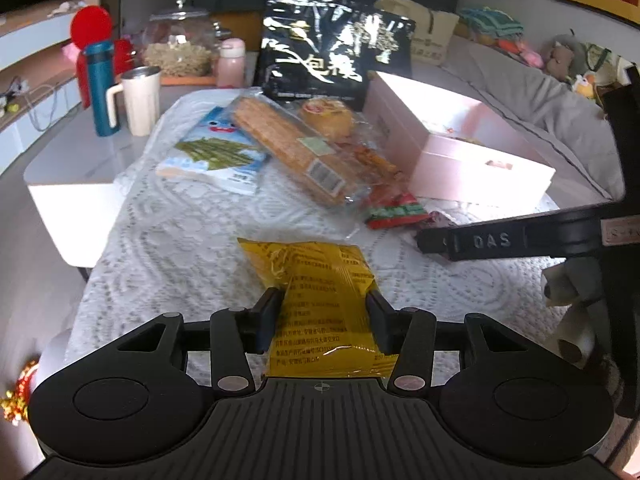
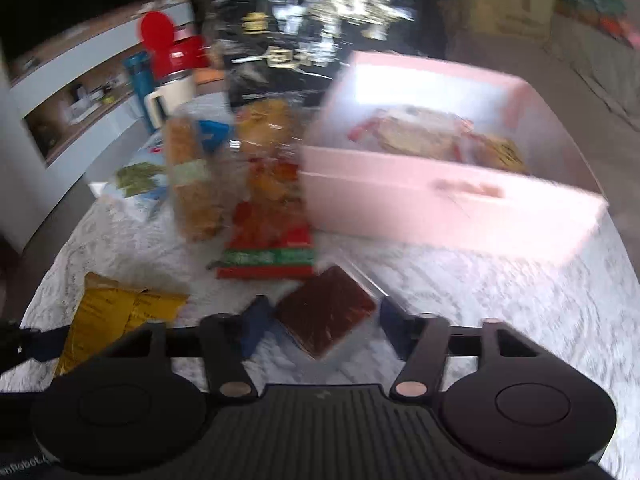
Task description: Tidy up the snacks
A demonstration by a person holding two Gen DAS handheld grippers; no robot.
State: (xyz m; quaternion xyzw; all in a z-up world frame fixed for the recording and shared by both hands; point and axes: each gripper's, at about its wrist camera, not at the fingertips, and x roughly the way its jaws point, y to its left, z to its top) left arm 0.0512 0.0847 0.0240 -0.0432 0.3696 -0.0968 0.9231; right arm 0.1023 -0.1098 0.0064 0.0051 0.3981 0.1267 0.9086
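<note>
My left gripper (image 1: pixel 324 304) is shut on a yellow snack packet (image 1: pixel 320 292), its fingers pressing the packet's sides over the white lace cloth (image 1: pixel 180 248). The packet also shows in the right wrist view (image 2: pixel 116 316). My right gripper (image 2: pixel 320 320) is open around a dark red-brown square packet (image 2: pixel 326 314) lying on the cloth; this view is blurred. A pink box (image 1: pixel 460 136) stands at the right, with several snacks inside (image 2: pixel 432 136). My right gripper's finger (image 1: pixel 500 240) shows in the left wrist view.
On the cloth lie a long biscuit pack (image 1: pixel 292 152), a blue seaweed pack (image 1: pixel 216 152), a round bun (image 1: pixel 328 116), a red-green packet (image 1: pixel 396 210) and a big black bag (image 1: pixel 332 48). A cream mug (image 1: pixel 138 100), a blue bottle (image 1: pixel 100 88) and a glass jar (image 1: pixel 180 44) stand far left.
</note>
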